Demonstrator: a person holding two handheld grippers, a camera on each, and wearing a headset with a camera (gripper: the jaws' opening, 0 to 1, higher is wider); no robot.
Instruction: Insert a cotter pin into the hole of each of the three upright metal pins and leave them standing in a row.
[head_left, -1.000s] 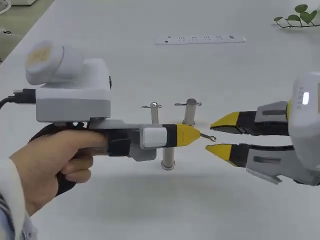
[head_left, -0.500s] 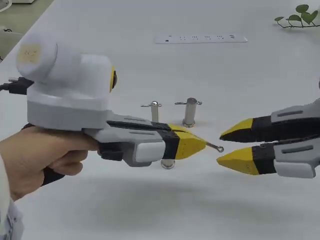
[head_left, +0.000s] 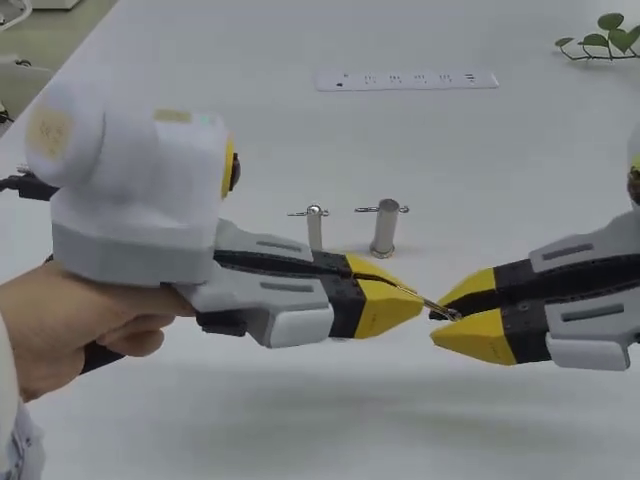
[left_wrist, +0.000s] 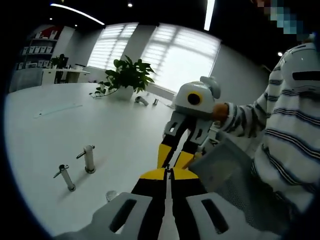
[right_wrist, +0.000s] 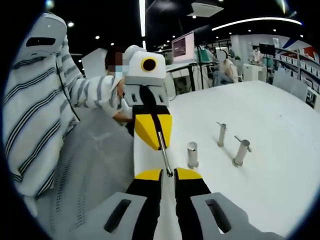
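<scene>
Cotter pin (head_left: 428, 303) above open tabletop (head_left: 300, 420)

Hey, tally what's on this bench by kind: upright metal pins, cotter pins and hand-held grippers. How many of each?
Upright metal pins: 3
Cotter pins: 3 (two through pins, one held)
Hand-held grippers: 2, left hand-held gripper and right hand-held gripper
Total: 8
</scene>
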